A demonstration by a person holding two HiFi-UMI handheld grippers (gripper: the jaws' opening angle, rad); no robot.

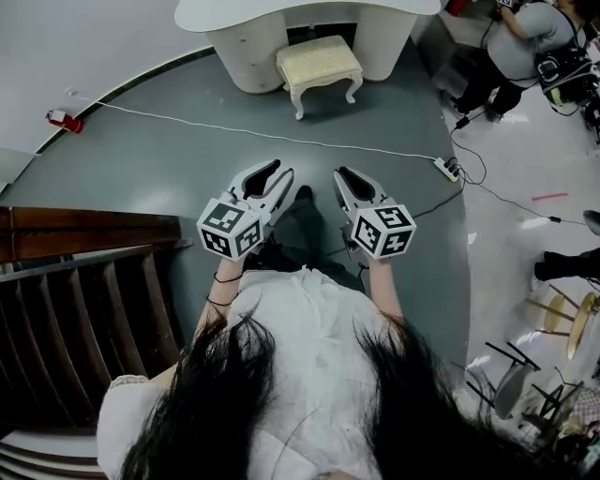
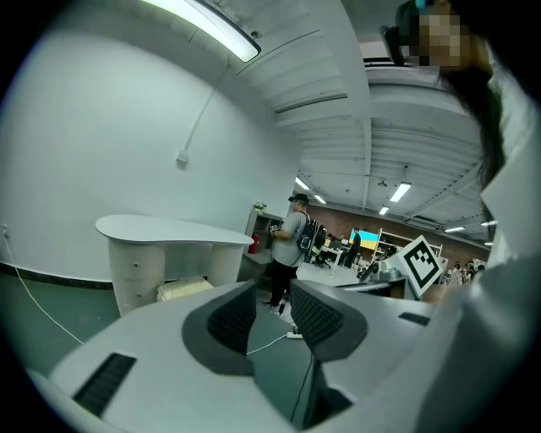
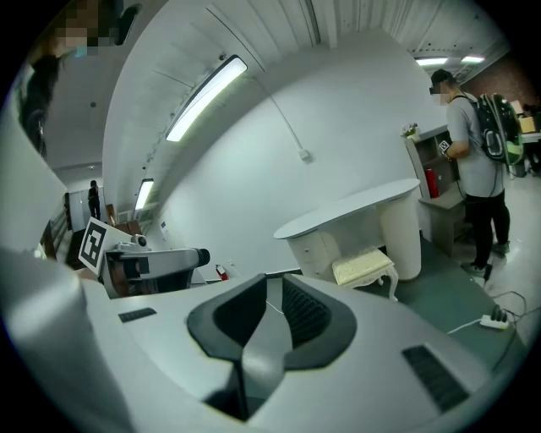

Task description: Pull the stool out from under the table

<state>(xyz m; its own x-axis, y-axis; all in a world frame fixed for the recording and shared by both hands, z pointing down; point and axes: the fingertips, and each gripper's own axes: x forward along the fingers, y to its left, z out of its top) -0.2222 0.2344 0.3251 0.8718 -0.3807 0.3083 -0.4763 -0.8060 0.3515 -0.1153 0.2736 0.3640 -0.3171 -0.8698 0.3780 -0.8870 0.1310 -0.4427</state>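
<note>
A cream cushioned stool [image 1: 319, 64] with curved white legs stands partly under the white curved table [image 1: 281, 14] at the far side of the grey floor. It also shows as the stool [image 2: 182, 289] and the stool [image 3: 363, 266] in the two gripper views, beneath the table [image 2: 169, 230] and the table [image 3: 355, 211]. My left gripper [image 1: 275, 172] and right gripper [image 1: 345, 176] are held side by side in front of my body, pointed towards the stool and well short of it. Both the left gripper [image 2: 272, 309] and the right gripper [image 3: 272, 306] are shut with nothing in them.
A white cable [image 1: 281, 139] crosses the floor between me and the stool, ending at a power strip [image 1: 447, 170]. A dark wooden railing [image 1: 84, 234] runs along my left. A person [image 1: 525, 47] stands at the far right by shelving. Folded chairs [image 1: 562, 328] lie at the right.
</note>
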